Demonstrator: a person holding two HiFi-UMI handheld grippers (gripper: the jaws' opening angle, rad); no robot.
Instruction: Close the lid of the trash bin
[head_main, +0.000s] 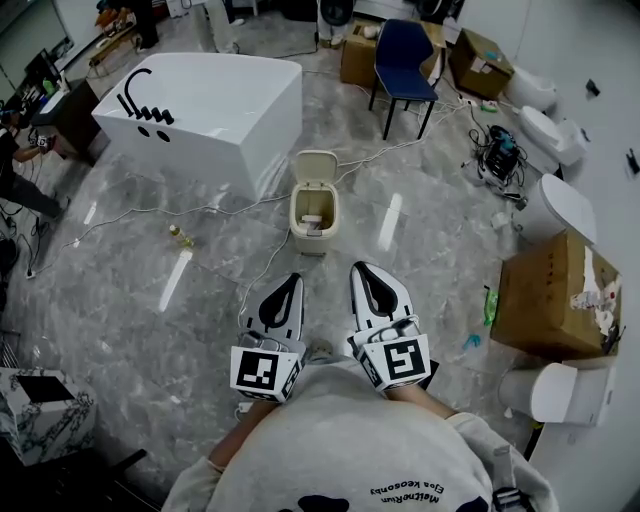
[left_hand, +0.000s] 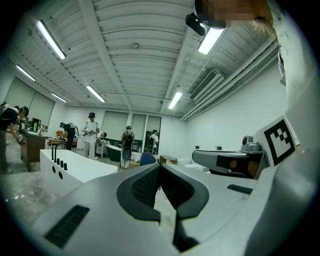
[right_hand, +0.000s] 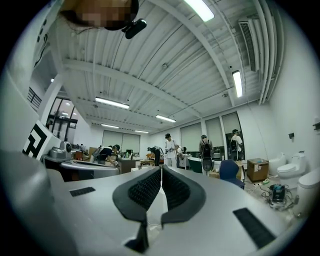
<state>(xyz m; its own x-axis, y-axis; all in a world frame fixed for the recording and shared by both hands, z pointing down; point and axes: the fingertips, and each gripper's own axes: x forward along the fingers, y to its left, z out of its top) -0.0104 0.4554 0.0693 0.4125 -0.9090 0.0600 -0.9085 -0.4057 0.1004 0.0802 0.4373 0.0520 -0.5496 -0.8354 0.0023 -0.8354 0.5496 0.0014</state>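
At the bottom of the head view, a grey shirt (head_main: 350, 440) and the marker cubes hide the hands holding the left gripper (head_main: 293, 279) and right gripper (head_main: 361, 268). The contents of the open trash bin (head_main: 313, 205) at centre are too small to tell, as is the small thing (head_main: 180, 236) left of it. The left edge cuts off a person (head_main: 15, 160) and a marbled box (head_main: 40, 415).

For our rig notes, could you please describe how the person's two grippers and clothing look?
The left gripper and right gripper match: white tapering shells, black ribbed pads, and a cube of black-and-white square markers at each rear. The person wears a light grey top with dark lettering.
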